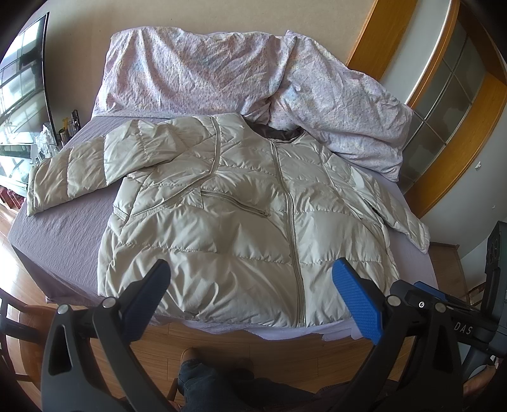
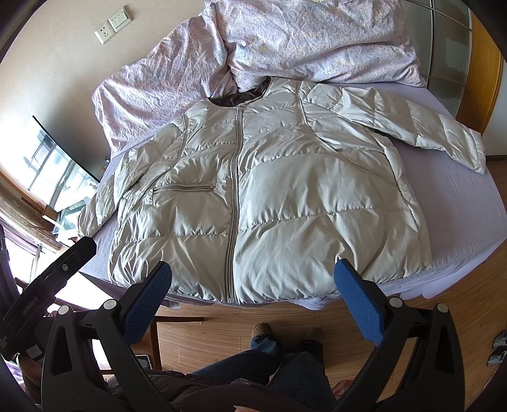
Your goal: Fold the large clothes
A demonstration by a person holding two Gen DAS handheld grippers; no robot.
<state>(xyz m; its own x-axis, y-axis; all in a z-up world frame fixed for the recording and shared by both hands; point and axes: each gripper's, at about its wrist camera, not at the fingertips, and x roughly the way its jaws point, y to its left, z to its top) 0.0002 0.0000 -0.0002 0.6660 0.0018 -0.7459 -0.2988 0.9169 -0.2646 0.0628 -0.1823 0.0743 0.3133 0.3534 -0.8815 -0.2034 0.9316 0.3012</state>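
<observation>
One television (image 1: 27,73), dark screen, mounted on the wall at far left. One bed (image 1: 66,218) with a lilac sheet. One puffer jacket (image 1: 240,222), pale beige, quilted, lying front-up and spread flat on the near half of the bed, zip closed, hem at the near mattress edge; two sleeves, the one on the viewer's left bent outward, the other trailing toward the bed's right edge. One floral duvet (image 1: 202,69), crumpled in two heaps behind the jacket's collar. Two handheld grippers. Left gripper (image 1: 250,298): two fingers with blue pads, spread wide apart, empty, hovering over the hem without touching. Right gripper (image 2: 253,298): likewise spread wide, empty, poised above the hem. Legible writing: "DAS" on the right gripper's body in the left wrist view; "GenRobot.AI" on the left gripper's body in the right wrist view. One wall socket (image 2: 103,32) beside one switch plate (image 2: 120,18).
</observation>
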